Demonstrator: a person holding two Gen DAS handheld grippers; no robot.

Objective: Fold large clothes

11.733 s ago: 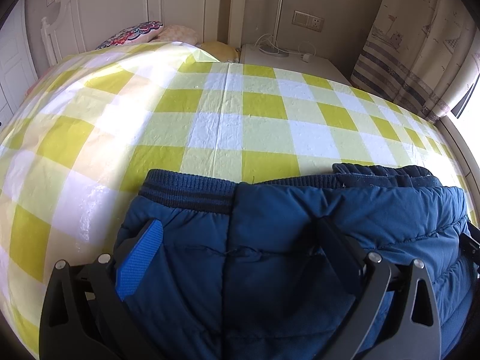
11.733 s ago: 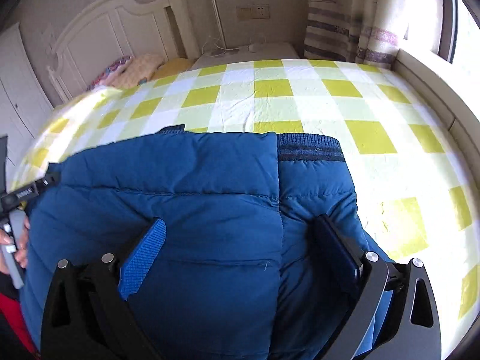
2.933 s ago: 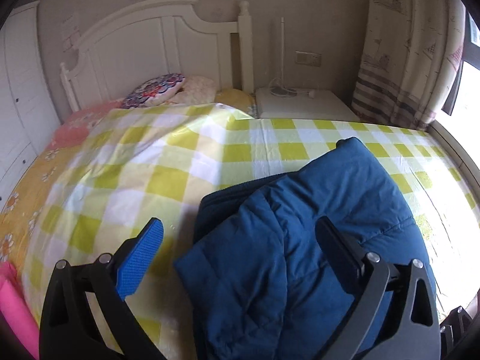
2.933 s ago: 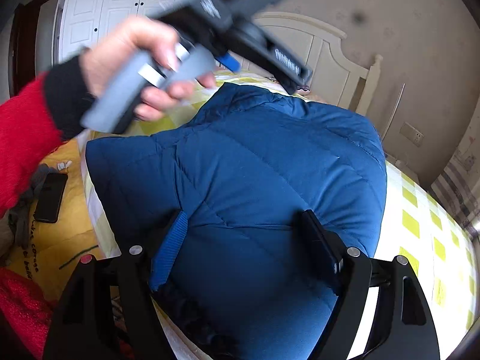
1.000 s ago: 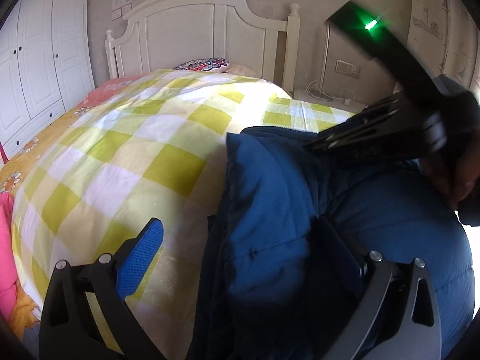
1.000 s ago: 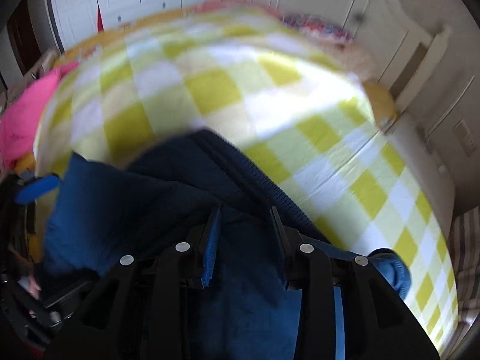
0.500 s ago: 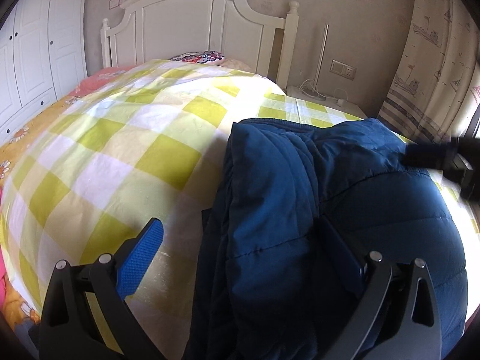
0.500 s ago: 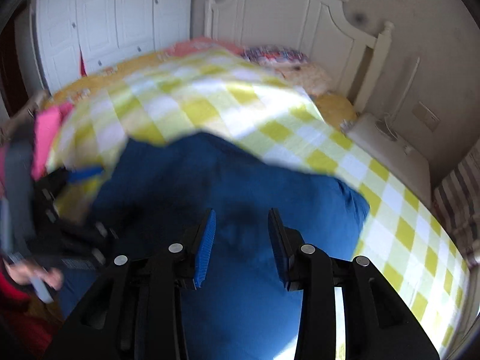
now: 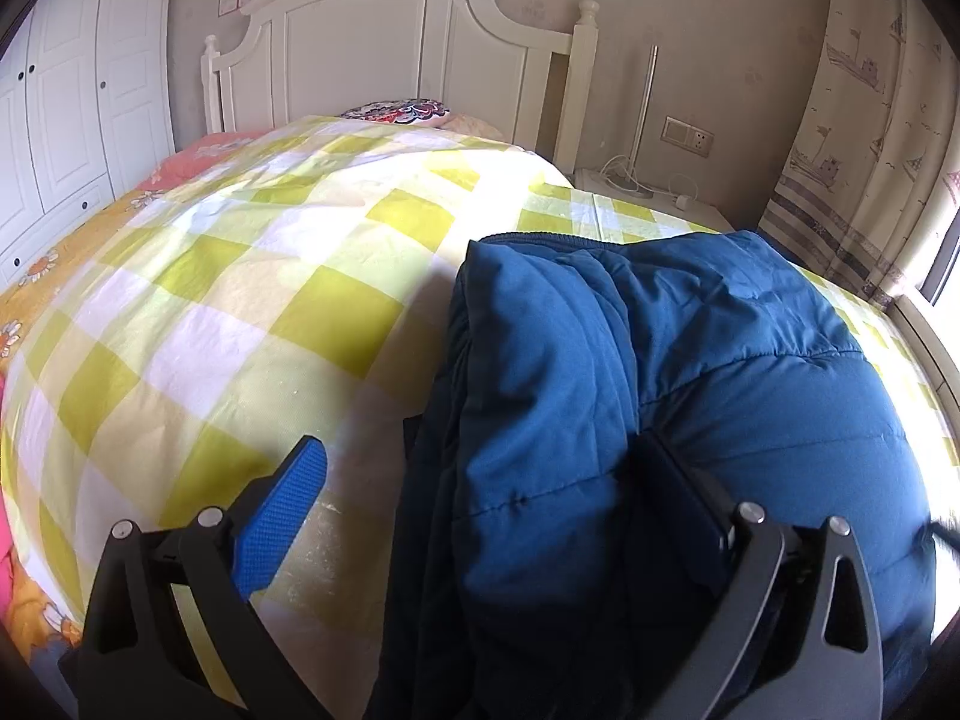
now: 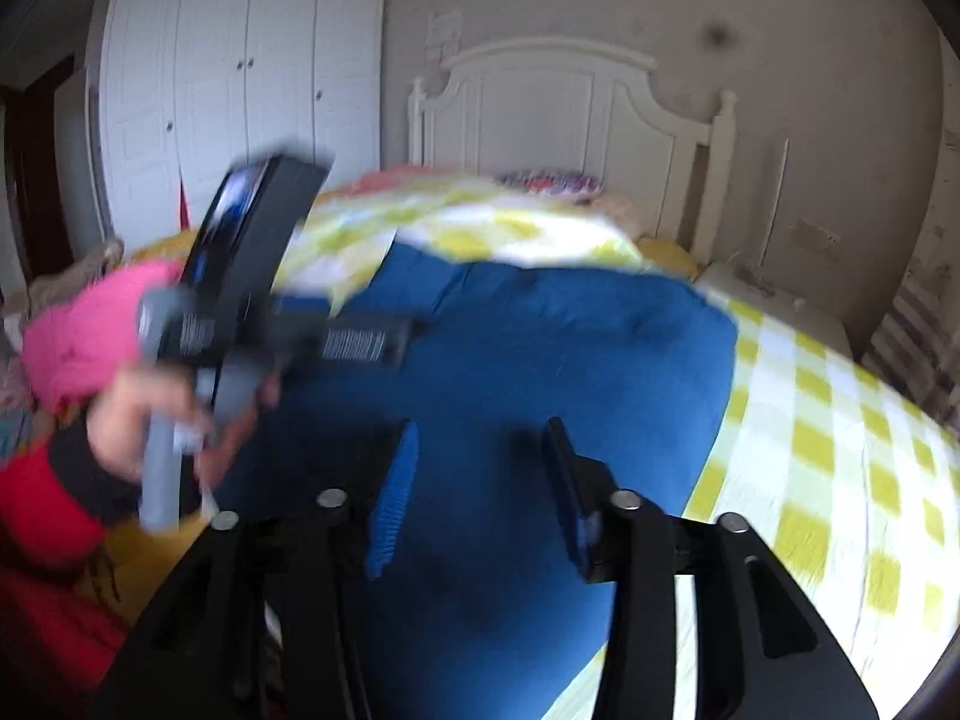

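A blue padded jacket (image 9: 690, 372) lies folded on the bed's yellow-and-white checked cover (image 9: 252, 324). My left gripper (image 9: 480, 480) is open wide low over the jacket's near left edge. Its blue-padded finger is over the cover and its dark finger is over the jacket. In the blurred right wrist view the jacket (image 10: 570, 348) fills the middle. My right gripper (image 10: 480, 480) hovers over it with its jaws opening, and no fabric is pinched between the pads. A hand (image 10: 144, 420) in a red sleeve holds the left gripper's handle at the left.
A white headboard (image 9: 384, 48) and a patterned pillow (image 9: 402, 111) stand at the far end. A nightstand (image 9: 648, 198) with cables and a curtain (image 9: 870, 138) are at the right. White wardrobes (image 10: 240, 78) line the left wall, with pink cloth (image 10: 78, 330) by the bed's edge.
The right gripper swung off the jacket's top and out of the left wrist view to the right, and its jaws widened. The left gripper stayed in place, still open.
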